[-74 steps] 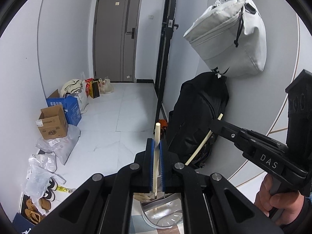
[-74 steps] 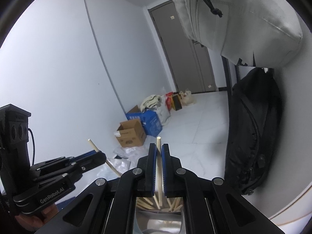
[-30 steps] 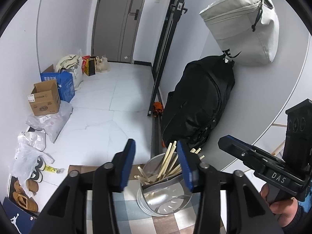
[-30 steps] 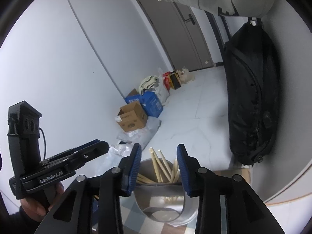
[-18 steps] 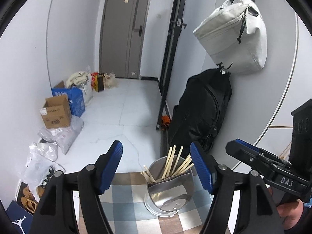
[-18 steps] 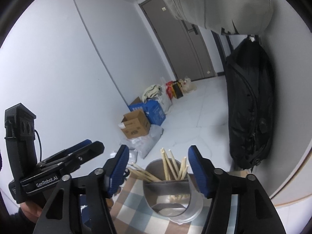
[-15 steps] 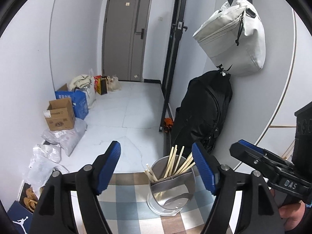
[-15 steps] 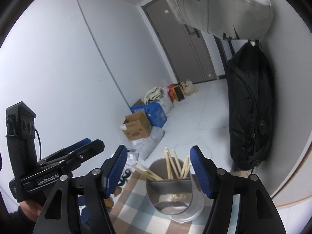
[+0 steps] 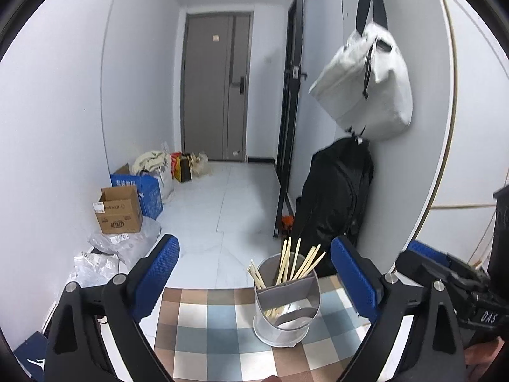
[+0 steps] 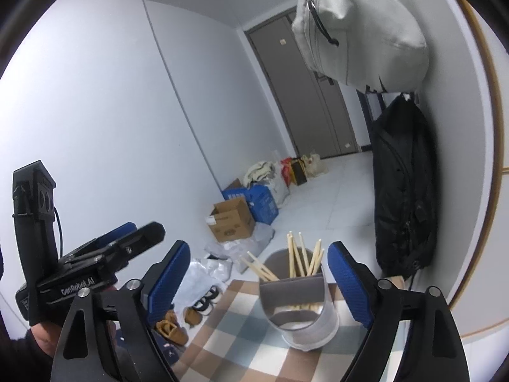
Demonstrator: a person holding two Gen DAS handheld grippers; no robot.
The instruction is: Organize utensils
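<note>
- The wooden chopsticks (image 9: 294, 262) stood bunched in the rear compartment of the divided holder (image 9: 288, 312), near the far edge of the checked tablecloth (image 9: 222, 321).
- Left gripper (image 9: 254, 277) and right gripper (image 10: 257, 275): jaws opening wide, nothing between the pads.
- The sticks looked light, stiff and smooth, likely to slip; pinching one near its upper end seemed safest.
- The holder probably tips easily; a black backpack (image 9: 337, 194) hung just behind it.

The chopsticks (image 9: 294, 262) stand in the rear compartment of the holder (image 9: 286, 313), which sits on the checked tablecloth (image 9: 222, 334) near its far edge, the backpack (image 9: 337, 197) behind it.
</note>
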